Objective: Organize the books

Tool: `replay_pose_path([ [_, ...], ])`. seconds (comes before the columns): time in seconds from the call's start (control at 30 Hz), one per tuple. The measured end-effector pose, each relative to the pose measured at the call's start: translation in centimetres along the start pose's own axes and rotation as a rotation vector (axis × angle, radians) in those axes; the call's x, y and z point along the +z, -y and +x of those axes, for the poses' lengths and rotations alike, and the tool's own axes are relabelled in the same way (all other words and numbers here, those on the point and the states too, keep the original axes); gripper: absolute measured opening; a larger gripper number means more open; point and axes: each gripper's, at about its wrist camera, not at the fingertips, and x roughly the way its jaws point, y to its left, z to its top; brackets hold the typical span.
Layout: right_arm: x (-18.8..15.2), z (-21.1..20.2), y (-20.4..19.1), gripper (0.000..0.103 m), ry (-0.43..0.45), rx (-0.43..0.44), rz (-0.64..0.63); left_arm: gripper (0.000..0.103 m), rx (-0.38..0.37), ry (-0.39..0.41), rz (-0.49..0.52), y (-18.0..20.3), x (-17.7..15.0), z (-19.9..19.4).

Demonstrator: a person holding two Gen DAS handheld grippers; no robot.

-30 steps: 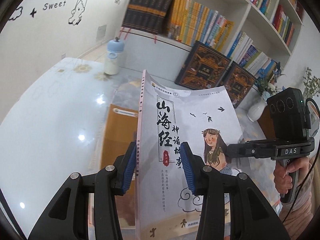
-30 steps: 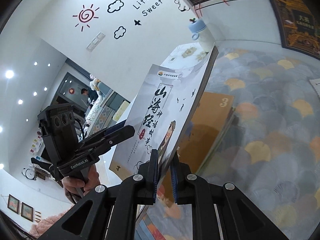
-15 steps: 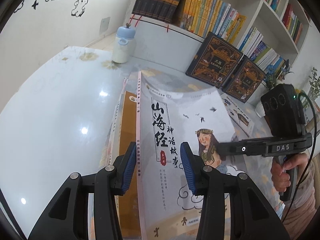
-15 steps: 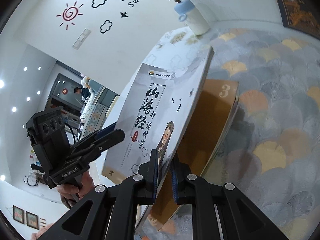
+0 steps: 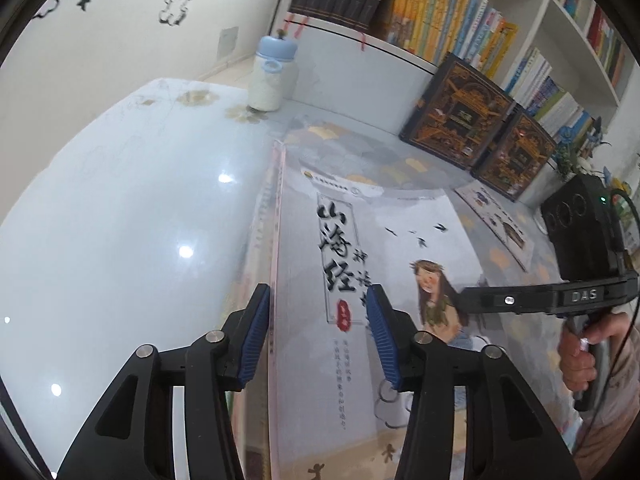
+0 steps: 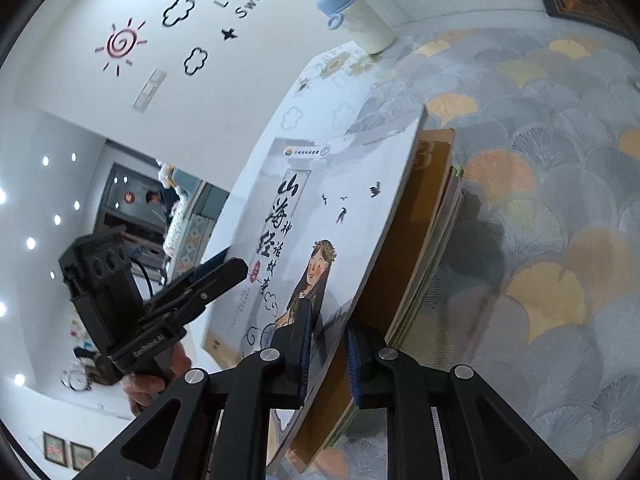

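Two views, left gripper (image 5: 316,332) spread astride book (image 5: 380,264), right gripper (image 6: 326,354) apparently pinching it above stack (image 6: 424,216)

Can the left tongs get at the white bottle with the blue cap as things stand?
Probably not yet: the left tongs straddle the white storybook, while the bottle stands far back by the wall.

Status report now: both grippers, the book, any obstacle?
Left gripper open, jaws just widening astride the grey book spine. Right gripper holds its edge. Book low over brown book; nothing in the way.
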Motion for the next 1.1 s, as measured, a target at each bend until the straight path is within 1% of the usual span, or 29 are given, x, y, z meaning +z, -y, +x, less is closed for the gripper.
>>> replay_pose_path([
  [0.03, 0.0, 0.0, 0.2, 0.017, 0.002, 0.011, 0.016, 0.047, 0.018, 0.01, 0.003, -0.2, 0.1, -0.1],
  [0.1, -0.1, -0.1, 0.7, 0.021, 0.0, 0.052, 0.058, 0.047, 0.029, 0.021, -0.011, -0.6, 0.3, -0.3],
  [0.17, 0.0, -0.2, 1.0, 0.022, -0.004, 0.067, 0.087, 0.047, 0.036, 0.026, -0.028, -1.1, 0.4, -0.6],
  [0.3, -0.1, -0.9, 0.7, 0.024, 0.02, 0.026, 0.065, 0.047, 0.061, 0.035, -0.024, -1.2, 0.2, -1.3],
  [0.37, -0.2, -1.5, 0.8, 0.031, 0.034, 0.018, 0.073, 0.047, 0.069, 0.038, -0.024, -0.9, 0.2, -1.8],
  [0.43, -0.3, -2.3, 1.2, 0.036, 0.055, 0.028, 0.101, 0.047, 0.068, 0.042, -0.023, -0.4, 0.1, -2.2],
  [0.5, -0.6, -3.4, 1.7, 0.036, 0.079, 0.031, 0.114, 0.047, 0.063, 0.044, -0.02, 0.2, 0.2, -2.5],
  [0.6, -1.3, -5.1, 2.4, 0.037, 0.11, 0.013, 0.113, 0.048, 0.049, 0.054, 0.003, 1.9, 0.2, -3.2],
  [0.77, -3.5, -10.0, 5.3, 0.037, 0.181, 0.003, 0.151, 0.049, 0.007, 0.065, 0.038, 6.1, 0.7, -3.2],
  [0.8, -3.8, -10.7, 5.7, 0.037, 0.196, -0.002, 0.157, 0.049, -0.003, 0.065, 0.049, 7.3, 0.8, -3.0],
  [0.9, -5.5, -15.0, 8.3, 0.037, 0.265, -0.041, 0.186, 0.049, -0.026, 0.061, 0.089, 11.7, 1.0, -1.8],
  [1.0, -7.1, -20.2, 11.9, 0.038, 0.372, -0.09, 0.219, 0.049, -0.063, 0.055, 0.102, 15.7, 0.7, -0.3],
  [1.1, -7.6, -24.4, 15.5, 0.044, 0.467, -0.148, 0.214, 0.049, -0.097, 0.04, 0.095, 20.5, 0.7, 2.4],
])
